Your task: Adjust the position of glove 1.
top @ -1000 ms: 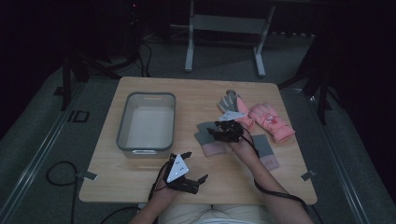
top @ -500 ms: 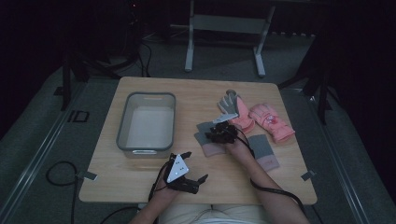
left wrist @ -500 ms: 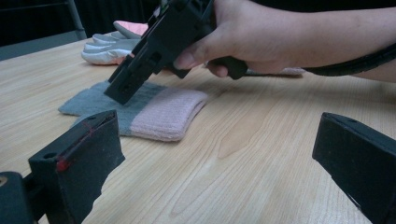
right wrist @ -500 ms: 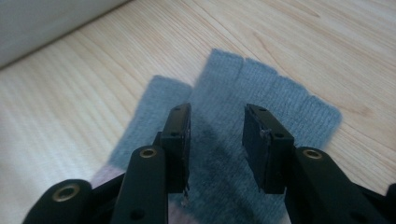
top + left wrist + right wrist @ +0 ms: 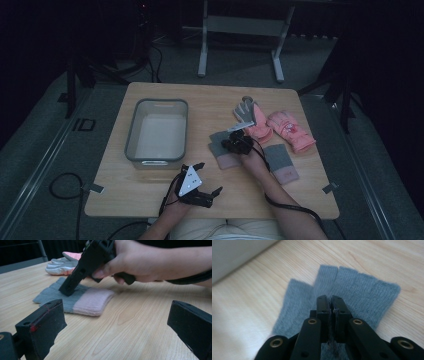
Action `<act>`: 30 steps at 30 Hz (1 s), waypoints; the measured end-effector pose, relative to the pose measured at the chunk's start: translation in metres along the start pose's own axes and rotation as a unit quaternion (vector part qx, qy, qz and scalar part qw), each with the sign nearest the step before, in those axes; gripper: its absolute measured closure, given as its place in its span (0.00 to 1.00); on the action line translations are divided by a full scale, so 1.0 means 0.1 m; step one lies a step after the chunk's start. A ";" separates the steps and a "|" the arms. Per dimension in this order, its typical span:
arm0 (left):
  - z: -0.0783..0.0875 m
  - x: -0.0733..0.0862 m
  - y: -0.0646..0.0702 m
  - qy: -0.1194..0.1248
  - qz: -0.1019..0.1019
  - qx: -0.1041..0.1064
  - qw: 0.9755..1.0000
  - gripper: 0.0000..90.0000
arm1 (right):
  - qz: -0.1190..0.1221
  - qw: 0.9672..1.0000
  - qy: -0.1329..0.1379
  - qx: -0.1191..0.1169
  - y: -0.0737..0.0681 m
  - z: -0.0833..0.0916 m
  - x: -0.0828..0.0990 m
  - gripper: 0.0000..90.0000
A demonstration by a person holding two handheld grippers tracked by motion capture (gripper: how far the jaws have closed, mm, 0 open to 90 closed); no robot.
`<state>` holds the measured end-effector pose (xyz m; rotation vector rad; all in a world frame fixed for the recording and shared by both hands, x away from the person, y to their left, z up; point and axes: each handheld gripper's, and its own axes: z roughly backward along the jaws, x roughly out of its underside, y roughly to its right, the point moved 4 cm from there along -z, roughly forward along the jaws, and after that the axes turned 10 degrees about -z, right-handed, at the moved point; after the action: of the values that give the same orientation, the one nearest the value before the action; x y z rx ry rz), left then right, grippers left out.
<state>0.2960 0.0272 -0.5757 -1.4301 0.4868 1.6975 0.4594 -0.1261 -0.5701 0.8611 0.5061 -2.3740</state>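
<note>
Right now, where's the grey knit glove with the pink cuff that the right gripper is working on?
In the high view the grey knit glove lies flat near the table's middle, just right of the plastic bin and left of the pink ski gloves, pinched by the right gripper.

The high view is looking down from 6 o'clock; both gripper views are sitting close, sharing the grey glove (image 5: 223, 148) (image 5: 75, 298) (image 5: 342, 292).

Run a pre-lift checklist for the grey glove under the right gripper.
1. Right gripper jaws have just been closing and pinch the grey glove: ok.
2. Pinch holds enough knit to lift: cannot tell.
3. Glove lies flat on the table: ok.
4. Left gripper open, apart from the glove: ok.
5. Grey bin free to receive: ok.
</note>
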 end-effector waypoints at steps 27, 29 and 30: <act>0.00 0.00 0.00 0.001 -0.003 -0.001 1.000 0.01 | -0.092 0.990 0.068 0.087 -0.41 0.91 0.51 0.96; 0.00 0.00 0.00 0.001 -0.004 -0.002 1.000 0.01 | -0.095 0.991 0.058 0.079 -0.41 0.86 0.54 0.96; 0.00 0.00 0.00 0.001 -0.004 -0.002 1.000 0.01 | -0.088 0.991 0.051 0.088 -0.41 0.78 0.60 0.96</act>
<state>0.2964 0.0271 -0.5756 -1.4349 0.4774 1.6920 0.3595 -0.1566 -0.5475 1.0596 0.4322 -2.5764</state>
